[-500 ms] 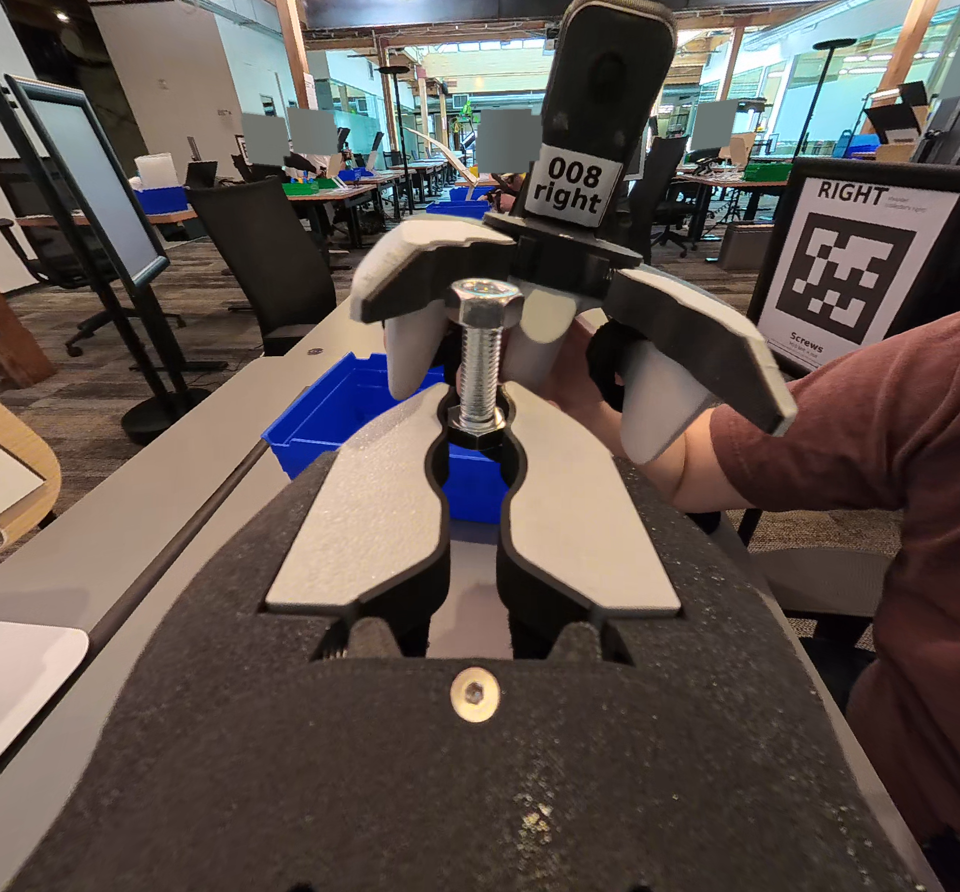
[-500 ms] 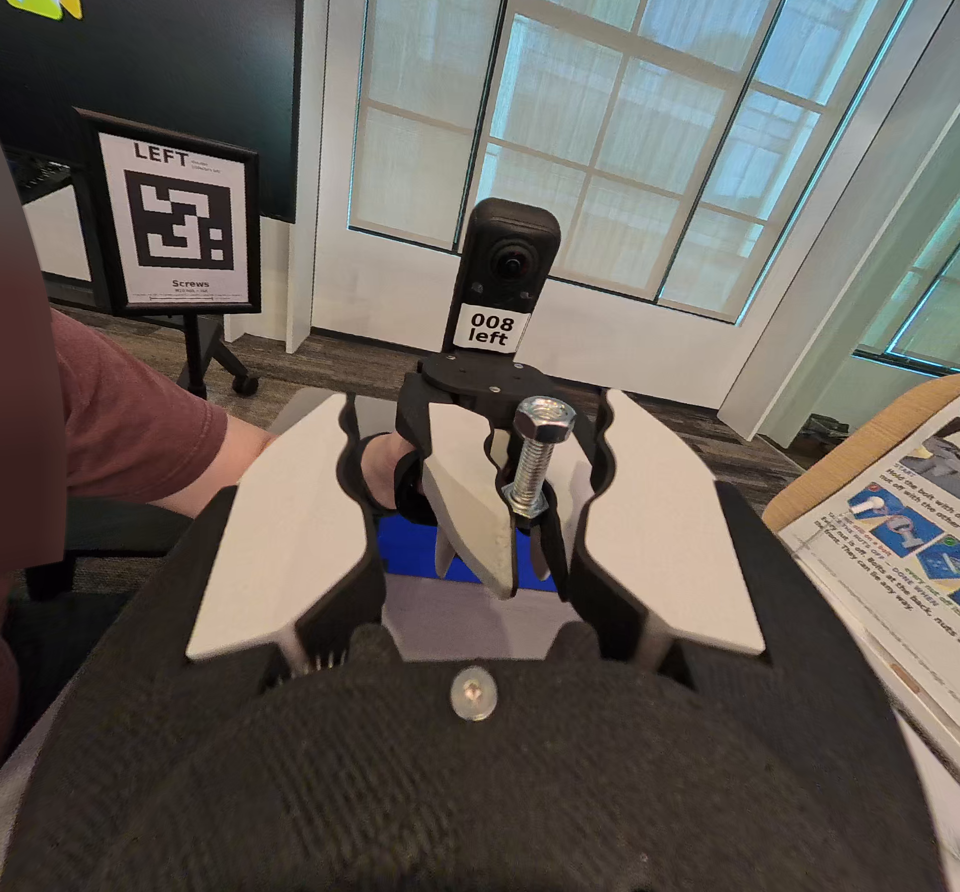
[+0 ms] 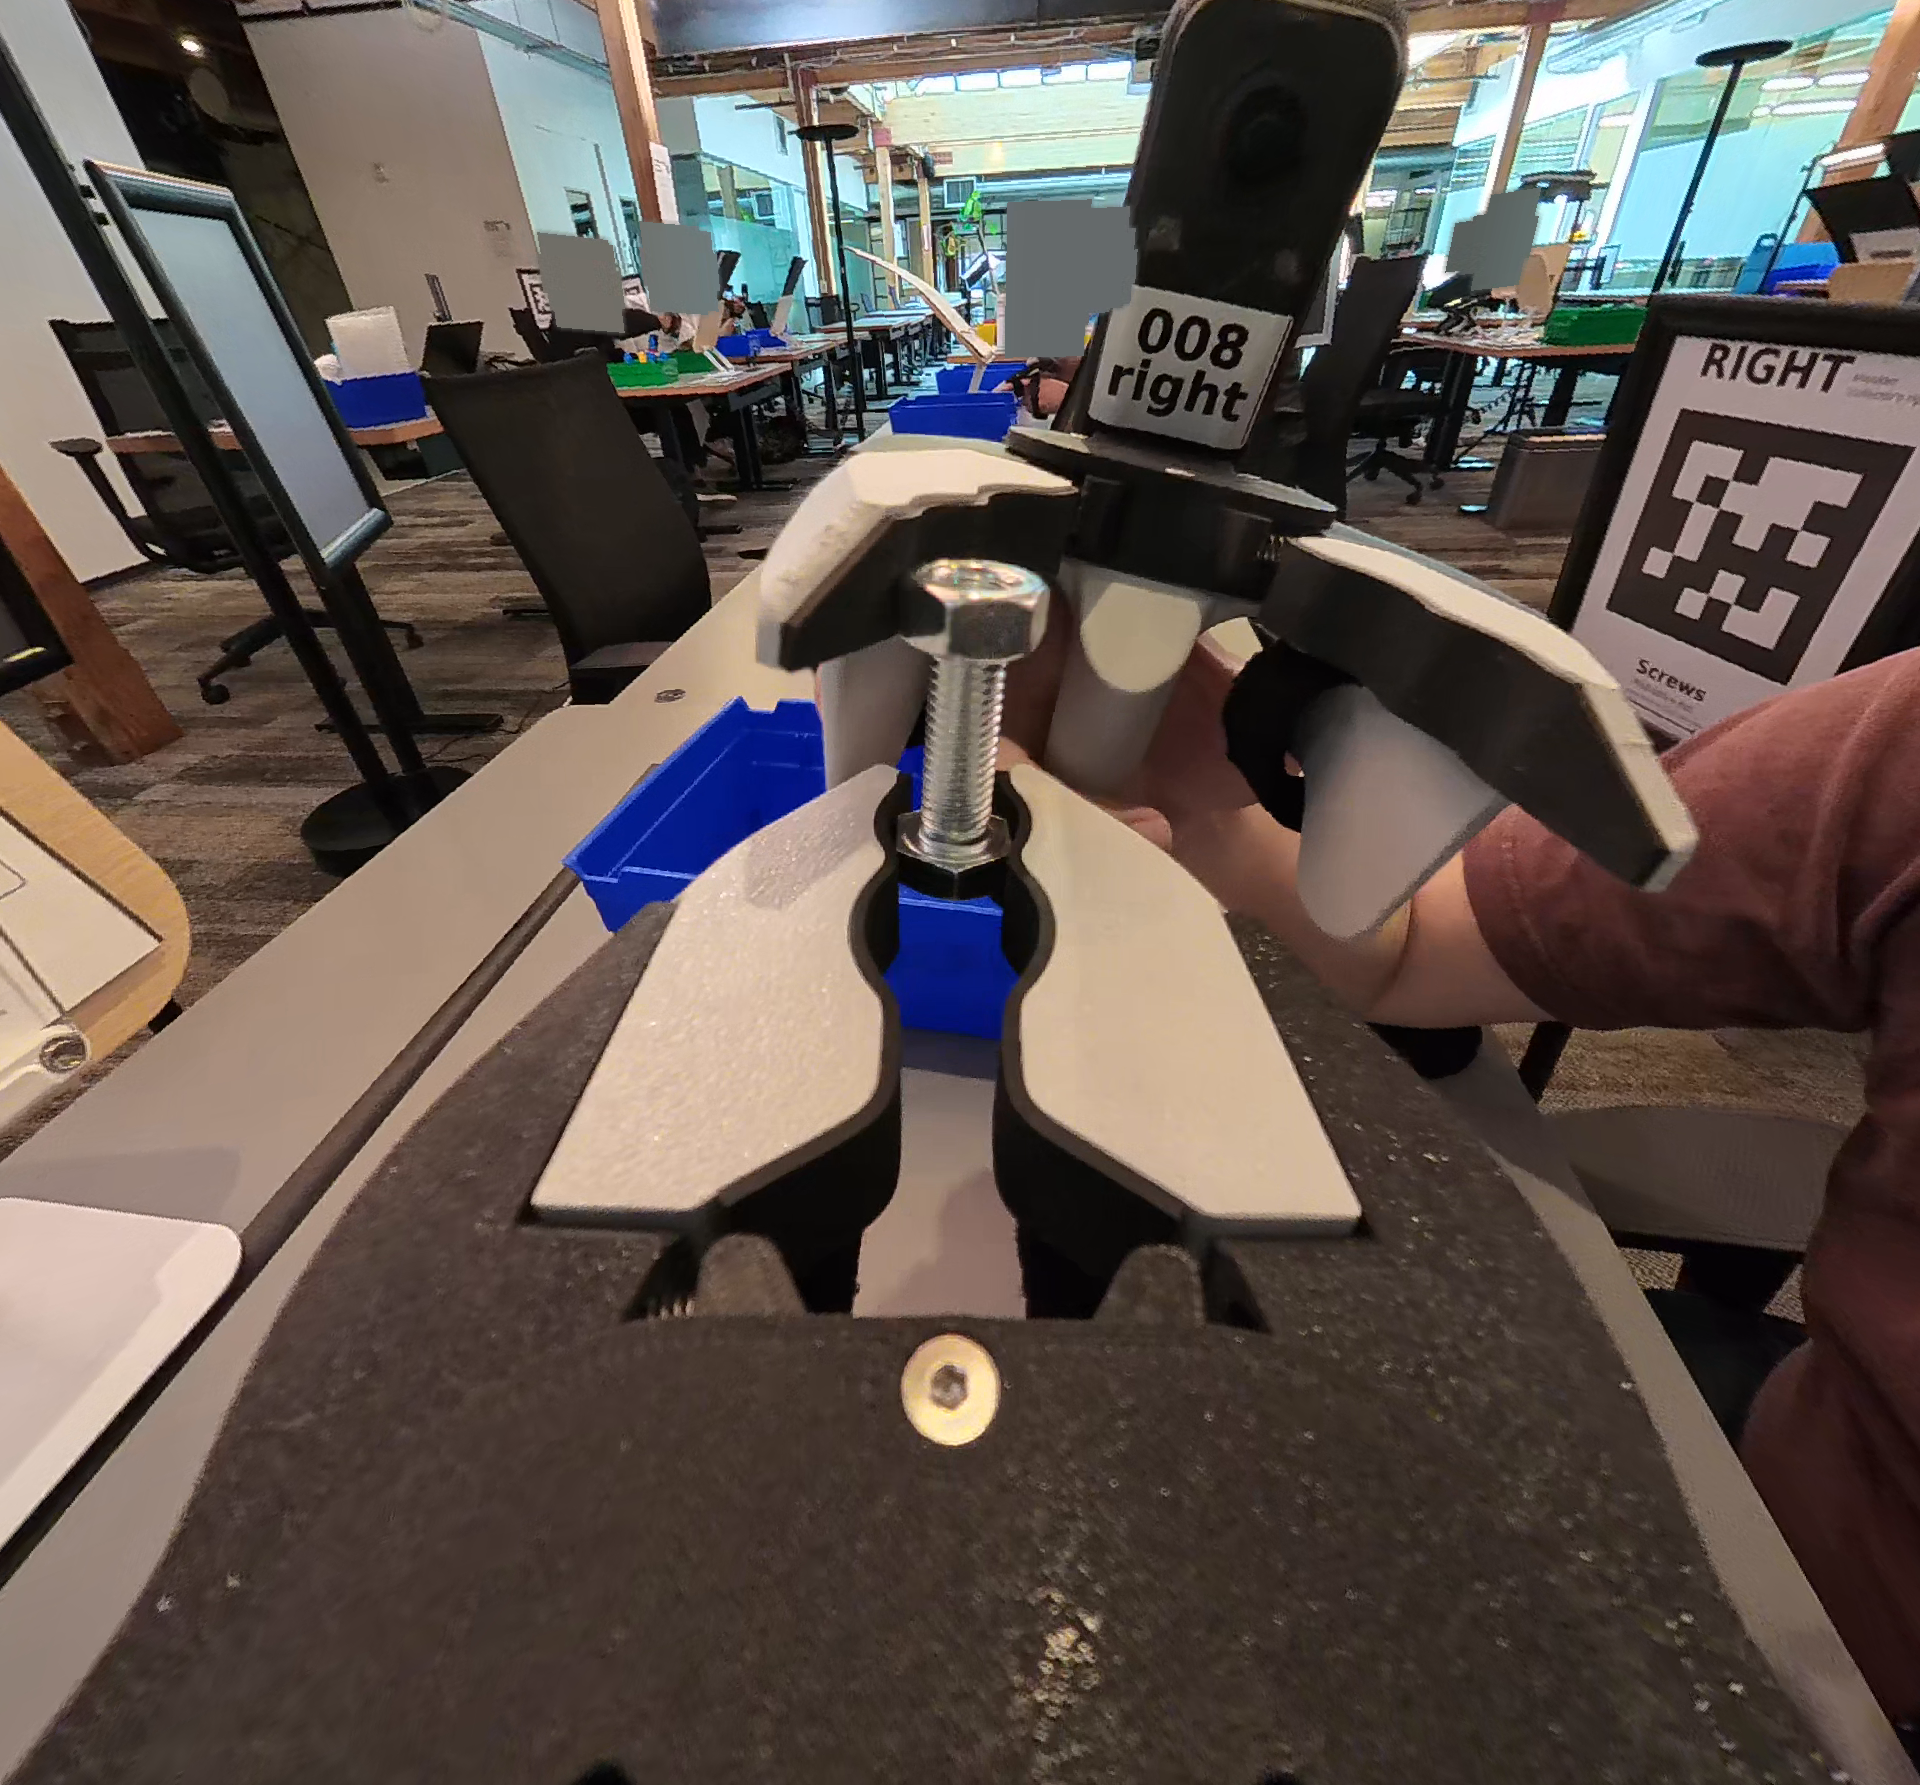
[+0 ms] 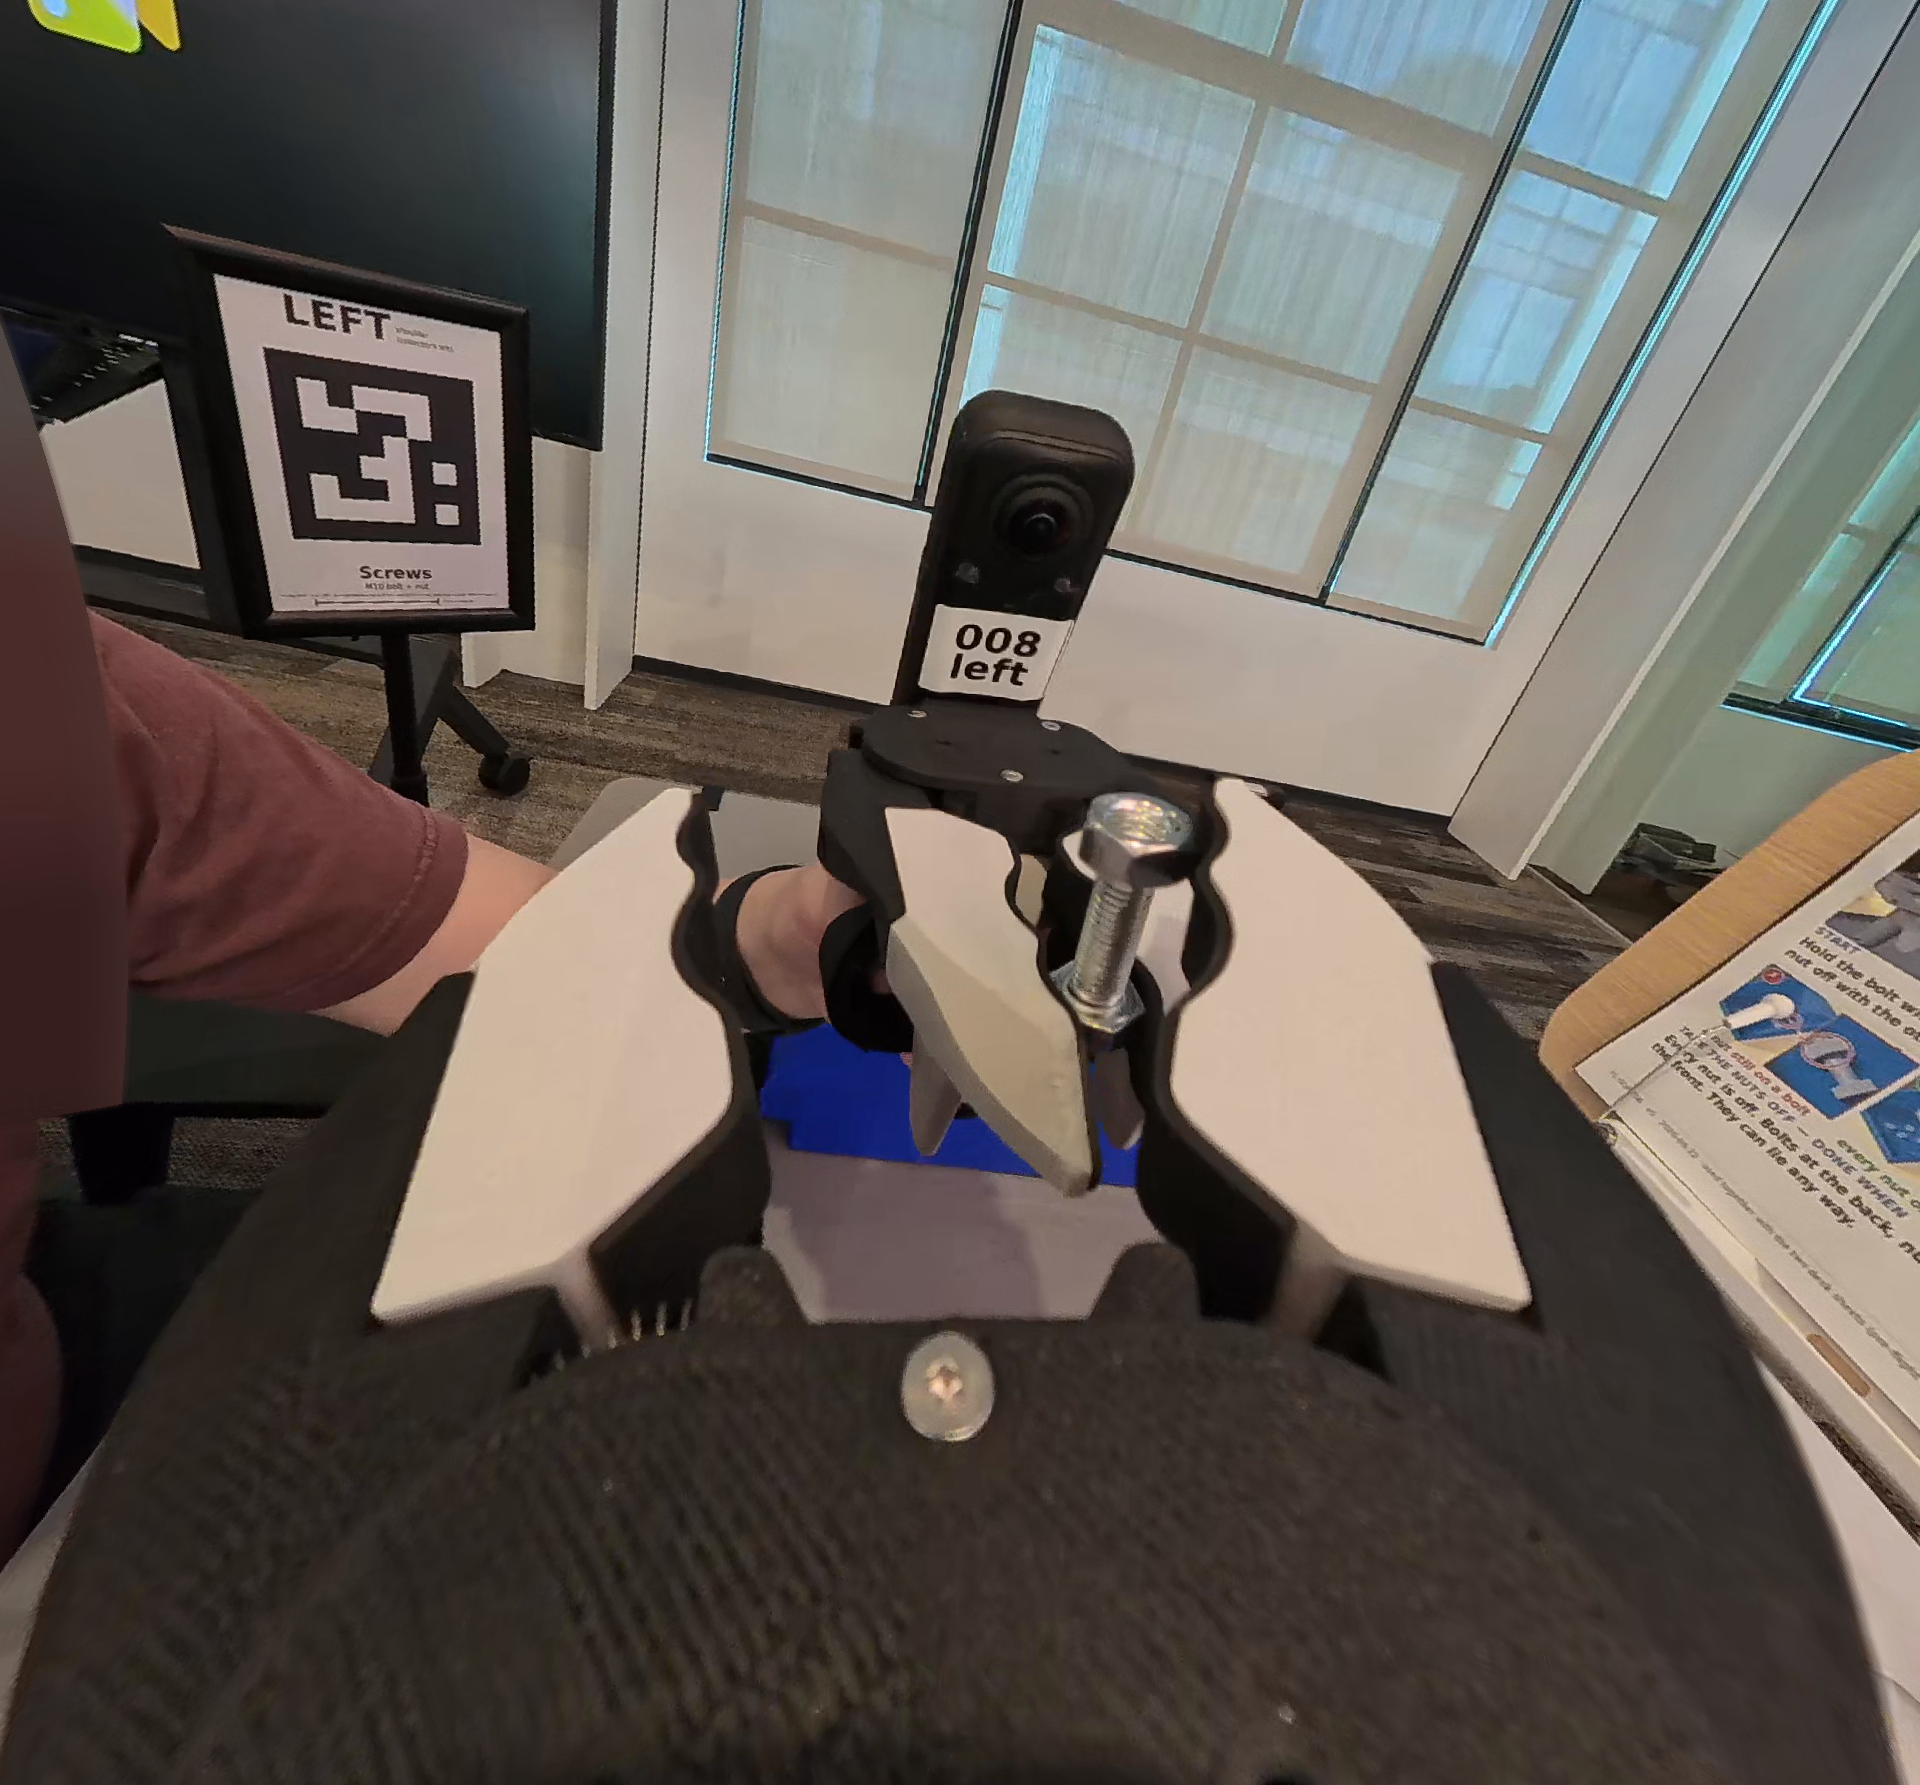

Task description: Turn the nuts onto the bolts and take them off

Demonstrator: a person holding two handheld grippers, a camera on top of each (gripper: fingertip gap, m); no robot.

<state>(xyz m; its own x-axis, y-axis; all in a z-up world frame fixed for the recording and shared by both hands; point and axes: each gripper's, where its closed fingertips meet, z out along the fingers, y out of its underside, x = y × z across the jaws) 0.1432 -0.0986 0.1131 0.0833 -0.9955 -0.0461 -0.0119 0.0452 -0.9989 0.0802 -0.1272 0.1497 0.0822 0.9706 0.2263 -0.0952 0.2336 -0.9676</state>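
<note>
An open office with a grey tabletop point(image 3: 343, 966) and blue bin point(image 3: 707, 821) below. Left tool point(image 3: 951, 857) clamps the nut point(image 3: 951, 847) at frame centre, bolt point(image 3: 971, 696) upright; right tool point(image 4: 945, 914) gapes wide around the head. A skewed regrip could tilt the bolt, jamming threads or dropping it

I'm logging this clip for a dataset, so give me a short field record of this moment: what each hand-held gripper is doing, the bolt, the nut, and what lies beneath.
left hand-held gripper: shut on the nut, fingers closed around it
right hand-held gripper: open, fingers spread either side of the bolt, no clear grip
bolt: silver, upright, hex head on top, threads exposed
nut: low on the bolt's thread, far from the head
blue bin: on the grey table, below the bolt
</note>
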